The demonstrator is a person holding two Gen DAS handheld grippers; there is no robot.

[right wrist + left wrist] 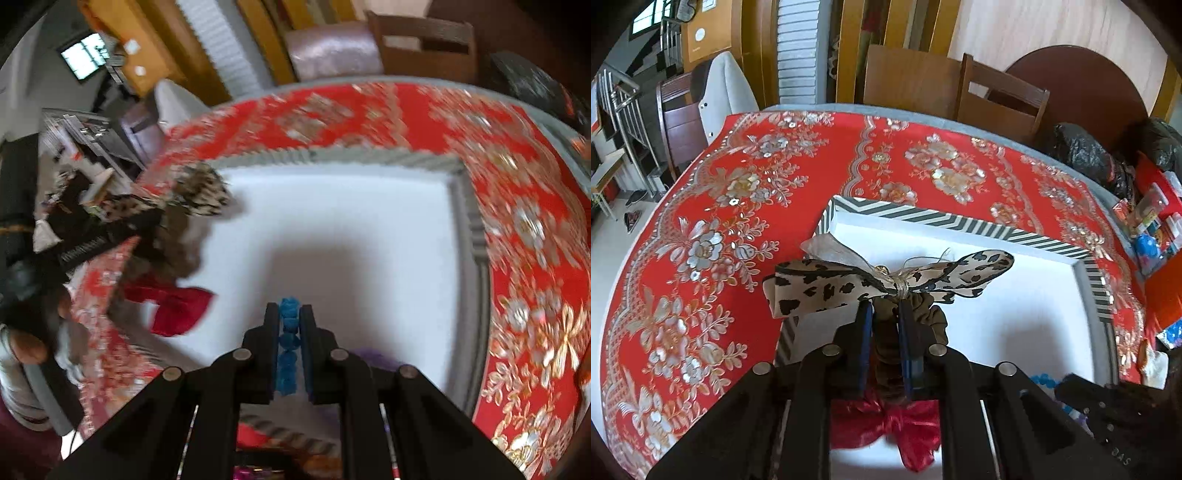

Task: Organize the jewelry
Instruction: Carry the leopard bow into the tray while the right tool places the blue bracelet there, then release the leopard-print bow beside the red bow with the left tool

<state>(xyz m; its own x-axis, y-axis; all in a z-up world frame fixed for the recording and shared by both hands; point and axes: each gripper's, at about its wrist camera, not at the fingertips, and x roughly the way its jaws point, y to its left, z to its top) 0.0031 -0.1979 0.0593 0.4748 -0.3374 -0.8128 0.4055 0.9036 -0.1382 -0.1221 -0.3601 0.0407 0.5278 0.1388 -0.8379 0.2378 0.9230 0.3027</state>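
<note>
Scrunchie (886,332), soft brown gathered fabric under a floppy leopard-print bow (886,275), looks light and crushable, best pinched at its bunched band; the left gripper (884,325) is clamped there, above the white tray (1015,295); the right gripper (288,325) squeezes a knobbly blue bead strand (289,332); beyond lies a crinkly red bow (177,306).

Legible text is almost absent. In the left wrist view, embossed characters on the black gripper body (1123,459) at the lower right appear to read "SAS", inverted; the reading is uncertain. The right wrist view is motion-blurred and shows no readable markings.
</note>
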